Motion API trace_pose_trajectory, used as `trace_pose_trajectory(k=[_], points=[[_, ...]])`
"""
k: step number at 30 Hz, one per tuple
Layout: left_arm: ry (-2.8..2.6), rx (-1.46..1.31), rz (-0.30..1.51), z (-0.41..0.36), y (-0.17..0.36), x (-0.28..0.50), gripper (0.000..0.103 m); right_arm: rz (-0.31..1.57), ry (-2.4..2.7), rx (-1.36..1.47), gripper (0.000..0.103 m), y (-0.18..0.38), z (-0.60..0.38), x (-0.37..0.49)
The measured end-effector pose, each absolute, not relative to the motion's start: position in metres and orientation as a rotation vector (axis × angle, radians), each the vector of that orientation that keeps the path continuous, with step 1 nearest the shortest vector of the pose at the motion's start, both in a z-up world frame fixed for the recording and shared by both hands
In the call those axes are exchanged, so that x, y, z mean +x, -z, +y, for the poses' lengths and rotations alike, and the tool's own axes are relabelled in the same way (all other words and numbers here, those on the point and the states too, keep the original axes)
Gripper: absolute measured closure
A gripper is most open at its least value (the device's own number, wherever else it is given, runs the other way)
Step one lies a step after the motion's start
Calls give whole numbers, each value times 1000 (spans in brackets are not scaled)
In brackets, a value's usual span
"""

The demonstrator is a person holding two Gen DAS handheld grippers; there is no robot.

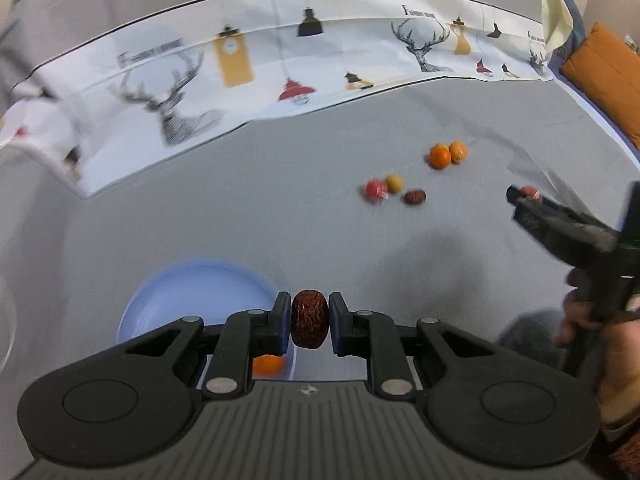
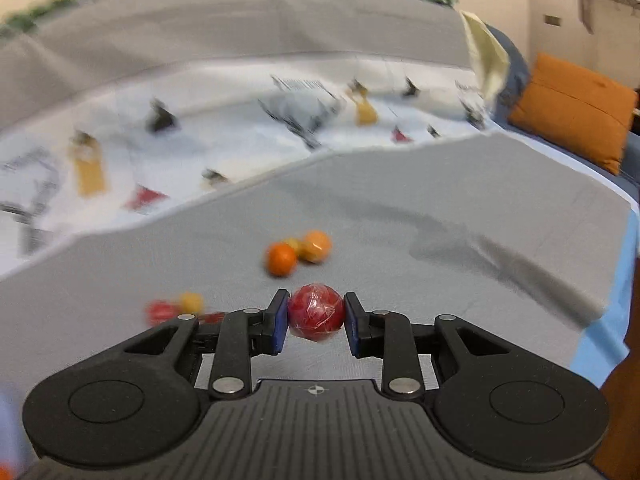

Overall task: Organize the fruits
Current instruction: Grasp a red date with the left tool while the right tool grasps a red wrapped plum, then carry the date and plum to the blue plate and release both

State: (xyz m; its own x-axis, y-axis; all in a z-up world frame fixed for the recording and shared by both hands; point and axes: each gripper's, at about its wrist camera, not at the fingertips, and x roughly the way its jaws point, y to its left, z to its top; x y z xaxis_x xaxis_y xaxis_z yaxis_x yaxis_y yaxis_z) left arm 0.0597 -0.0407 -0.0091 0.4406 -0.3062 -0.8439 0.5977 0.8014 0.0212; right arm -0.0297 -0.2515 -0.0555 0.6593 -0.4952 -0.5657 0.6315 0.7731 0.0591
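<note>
1. Left gripper (image 1: 310, 324), lower centre of the left wrist view: both pads pressed against a wrinkled dark red date (image 1: 309, 323), which fills the narrow gap between them.
2. Blue plate (image 1: 192, 300), lower left of that view, lies partly under the left gripper's left finger; an orange fruit (image 1: 267, 364) rests at its near right edge.
3. Right gripper (image 2: 316, 318), lower centre of the right wrist view: fingers drawn in on a red plastic-wrapped fruit (image 2: 316, 312), contact on both sides.
4. Loose fruit on the grey cloth (image 1: 280, 208), right of centre in the left view: a wrapped red piece (image 1: 376, 190), a yellow piece (image 1: 394, 183) and a second date (image 1: 414, 197) close together; beyond them an orange (image 1: 440, 157) touching another orange fruit (image 1: 458, 151).
5. Printed cloth with deer and lamps (image 1: 240, 68) spans the upper frame; orange cushion (image 1: 608, 76) at upper right.
6. Both views are blurred in places.
</note>
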Motion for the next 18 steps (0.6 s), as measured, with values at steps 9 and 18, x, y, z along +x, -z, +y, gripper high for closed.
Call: trace_pose_trajectory(k=[9,18], points=[[468,268,983,41,-24,-22,81,538,299,198,73,-28,-148,-130],[379,220,942,90,-41,-74,81,509,49,47,73,-63,-66,-171]])
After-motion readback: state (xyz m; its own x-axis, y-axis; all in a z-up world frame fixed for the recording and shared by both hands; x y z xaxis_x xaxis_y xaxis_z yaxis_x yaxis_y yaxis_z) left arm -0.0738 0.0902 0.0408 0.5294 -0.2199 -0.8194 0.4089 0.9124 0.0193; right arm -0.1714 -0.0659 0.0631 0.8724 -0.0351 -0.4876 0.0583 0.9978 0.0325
